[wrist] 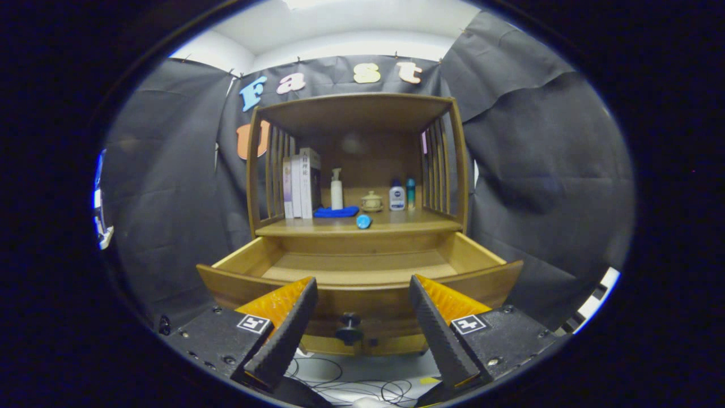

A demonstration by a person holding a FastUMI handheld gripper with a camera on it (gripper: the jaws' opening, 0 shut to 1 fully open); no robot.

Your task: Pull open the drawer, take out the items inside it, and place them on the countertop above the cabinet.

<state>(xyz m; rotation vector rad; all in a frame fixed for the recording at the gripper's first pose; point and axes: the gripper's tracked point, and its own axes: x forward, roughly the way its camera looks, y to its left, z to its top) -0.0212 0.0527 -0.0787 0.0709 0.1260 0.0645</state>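
Observation:
The wooden cabinet's drawer is pulled out toward me, and the part of its inside that I see is bare wood. Its dark round knob sits on the drawer front, between my fingers and slightly beyond them. My gripper is open with nothing between its fingers, facing the drawer front from a short distance. On the countertop above the drawer, a small blue cylinder lies near the front edge.
Further back on the countertop stand several books, a white pump bottle, a folded blue cloth, a small lidded jar, a white bottle and a teal bottle. Slatted sides and a top shelf enclose them. Cables lie on the floor.

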